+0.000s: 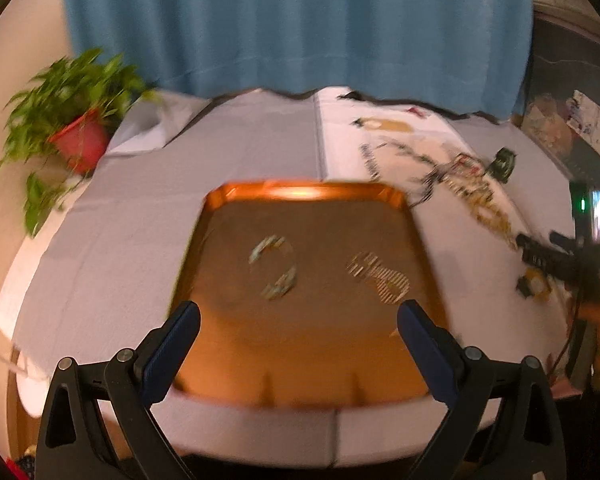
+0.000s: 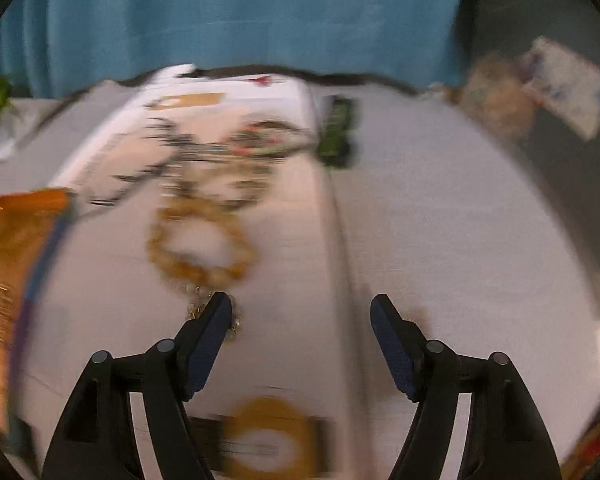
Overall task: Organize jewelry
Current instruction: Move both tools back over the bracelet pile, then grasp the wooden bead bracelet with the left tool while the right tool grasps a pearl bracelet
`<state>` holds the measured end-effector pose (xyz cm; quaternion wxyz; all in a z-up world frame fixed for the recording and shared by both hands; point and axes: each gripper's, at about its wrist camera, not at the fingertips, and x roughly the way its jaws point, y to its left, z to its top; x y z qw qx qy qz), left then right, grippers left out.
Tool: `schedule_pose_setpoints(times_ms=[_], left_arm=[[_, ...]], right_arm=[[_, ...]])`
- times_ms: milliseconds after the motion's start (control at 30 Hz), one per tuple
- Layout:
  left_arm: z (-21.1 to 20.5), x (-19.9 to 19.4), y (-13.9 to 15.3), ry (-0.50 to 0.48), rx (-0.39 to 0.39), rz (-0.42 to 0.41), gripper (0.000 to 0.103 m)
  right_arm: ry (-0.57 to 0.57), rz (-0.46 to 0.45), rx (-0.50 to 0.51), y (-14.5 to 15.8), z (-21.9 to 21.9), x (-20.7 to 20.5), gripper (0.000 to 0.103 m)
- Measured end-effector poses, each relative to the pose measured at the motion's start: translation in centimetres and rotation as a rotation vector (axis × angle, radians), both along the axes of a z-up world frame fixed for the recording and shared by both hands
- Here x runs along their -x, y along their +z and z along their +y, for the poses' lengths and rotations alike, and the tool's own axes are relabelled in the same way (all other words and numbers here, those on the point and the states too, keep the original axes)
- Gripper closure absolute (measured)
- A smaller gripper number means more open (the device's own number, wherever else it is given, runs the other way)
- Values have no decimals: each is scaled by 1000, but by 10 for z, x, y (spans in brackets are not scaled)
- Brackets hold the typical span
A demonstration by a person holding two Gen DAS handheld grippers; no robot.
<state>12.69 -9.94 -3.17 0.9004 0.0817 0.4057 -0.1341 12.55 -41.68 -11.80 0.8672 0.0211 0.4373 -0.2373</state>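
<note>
An orange tray (image 1: 396, 196) lies on the white table and holds a blue-green bracelet (image 1: 274, 266) and a gold piece (image 1: 380, 276). My left gripper (image 1: 298, 322) is open and empty above the tray's near half. In the blurred right wrist view, a gold beaded necklace (image 2: 200, 242) lies ahead, with a tangle of dark and coloured jewelry (image 2: 220, 148) behind it. My right gripper (image 2: 300, 316) is open and empty, its left finger over the necklace's pendant (image 2: 198, 308). A gold bangle (image 2: 270, 438) lies below it. The tray's edge (image 2: 4, 248) shows at the left.
A potted plant in a red pot (image 1: 80, 144) stands at the table's far left. A blue curtain (image 1: 300, 24) hangs behind. A green and black object (image 2: 336, 132) sits behind the jewelry. My right gripper shows in the left wrist view (image 1: 556, 256). A table seam (image 2: 340, 240) runs through the middle.
</note>
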Motion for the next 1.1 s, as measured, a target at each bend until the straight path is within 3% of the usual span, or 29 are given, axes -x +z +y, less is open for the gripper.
schedule_pose_setpoints(times_ms=[167, 300, 433, 633, 700, 767, 833, 900, 1100], left_arm=[[-71, -28, 10, -119, 60, 19, 5], [-140, -55, 1, -218, 106, 84, 5], [-200, -81, -24, -254, 99, 163, 5], [-253, -112, -70, -216, 3, 318, 9], [-258, -116, -76, -181, -19, 319, 44], [-265, -115, -73, -209, -48, 296, 95], [-264, -113, -65, -239, -19, 311, 95], [-258, -105, -50, -259, 0, 268, 95], [-220, -76, 2, -282, 96, 201, 95]], right_arm=[[-69, -33, -74, -3, -44, 29, 32], [7, -30, -53, -2, -49, 37, 32], [77, -44, -41, -3, -43, 40, 34], [165, -72, -128, -5, -40, 38, 65], [198, -78, -139, -4, -36, 38, 82], [215, -75, -126, -4, -31, 37, 97], [203, -95, -166, -4, -35, 40, 97], [162, -145, -223, 3, -47, 46, 97], [84, -282, -196, 47, -62, 75, 97]])
